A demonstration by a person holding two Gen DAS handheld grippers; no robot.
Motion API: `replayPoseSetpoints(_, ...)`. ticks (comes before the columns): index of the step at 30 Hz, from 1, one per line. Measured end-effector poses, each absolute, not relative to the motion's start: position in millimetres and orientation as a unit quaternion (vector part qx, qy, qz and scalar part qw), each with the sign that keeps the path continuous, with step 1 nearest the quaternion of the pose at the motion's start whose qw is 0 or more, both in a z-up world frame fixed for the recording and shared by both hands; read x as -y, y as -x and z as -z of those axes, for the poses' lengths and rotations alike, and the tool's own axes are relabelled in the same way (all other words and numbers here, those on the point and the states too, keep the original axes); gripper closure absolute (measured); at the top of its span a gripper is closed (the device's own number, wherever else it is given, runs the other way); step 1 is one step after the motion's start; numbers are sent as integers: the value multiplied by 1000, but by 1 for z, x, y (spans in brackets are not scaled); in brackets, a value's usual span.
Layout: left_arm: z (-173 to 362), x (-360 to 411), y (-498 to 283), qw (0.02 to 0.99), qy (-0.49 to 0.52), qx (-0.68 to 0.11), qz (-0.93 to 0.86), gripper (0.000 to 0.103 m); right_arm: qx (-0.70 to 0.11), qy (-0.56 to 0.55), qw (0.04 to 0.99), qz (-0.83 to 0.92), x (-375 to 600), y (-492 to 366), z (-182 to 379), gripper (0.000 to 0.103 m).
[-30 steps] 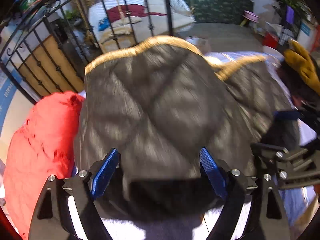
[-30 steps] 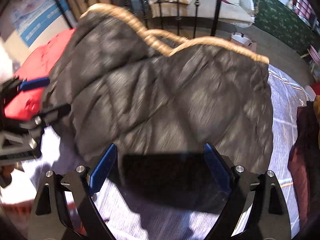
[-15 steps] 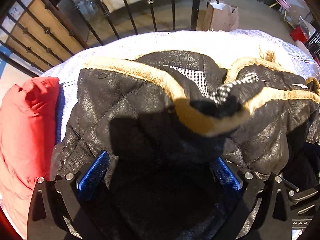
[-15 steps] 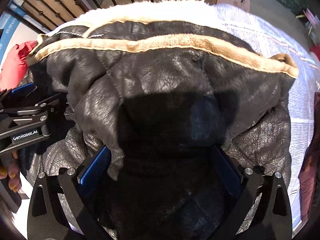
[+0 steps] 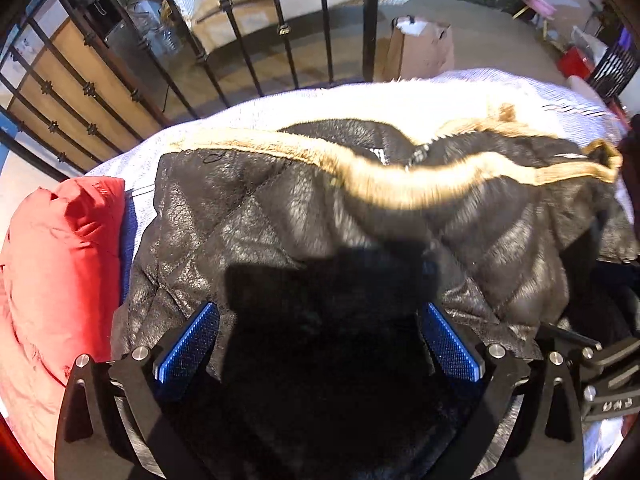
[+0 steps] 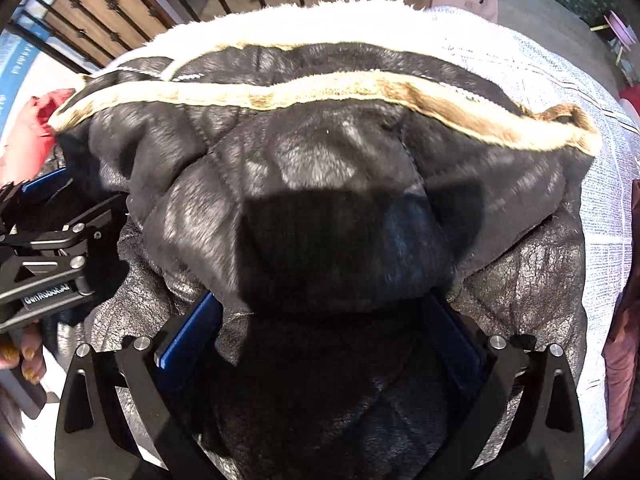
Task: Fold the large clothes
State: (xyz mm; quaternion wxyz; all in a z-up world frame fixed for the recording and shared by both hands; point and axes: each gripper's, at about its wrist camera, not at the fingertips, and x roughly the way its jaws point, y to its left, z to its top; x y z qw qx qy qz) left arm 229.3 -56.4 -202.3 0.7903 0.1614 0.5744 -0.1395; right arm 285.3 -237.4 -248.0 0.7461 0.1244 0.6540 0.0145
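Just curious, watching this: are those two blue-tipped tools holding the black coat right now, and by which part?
Nothing is gripped. Both the left tool and right tool stand wide open over the black quilted coat, its fabric lying loose between their fingers.

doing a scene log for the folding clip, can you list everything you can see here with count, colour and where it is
jacket: one, black quilted with tan fur trim, lying across the bed under both grippers
bedcover: one, pale white, beneath the jacket
red garment: one, red, puffy, at the jacket's left edge
dark red cloth: one, at the bed's right edge
iron railing: one, black, beyond the bed
paper bag: one, brown, on the floor past the railing
left gripper: black, blue pads, open over the jacket
right gripper: black, blue pads, open over the jacket
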Motion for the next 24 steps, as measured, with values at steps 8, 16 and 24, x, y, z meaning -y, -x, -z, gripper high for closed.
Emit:
replayPoseSetpoints(8, 159, 32, -198, 812, -106, -554, 151, 6, -620, -168, 767, -7, 256, -252, 214, 4)
replayPoseSetpoints(16, 132, -42, -165, 837, -24, -539, 92, 6, -576, -278, 769, 5, 289, -194, 189, 4)
replayPoseSetpoints(24, 155, -147, -126, 808, 78, -584, 2, 6, -545, -379, 745, 63, 379, -123, 182, 4)
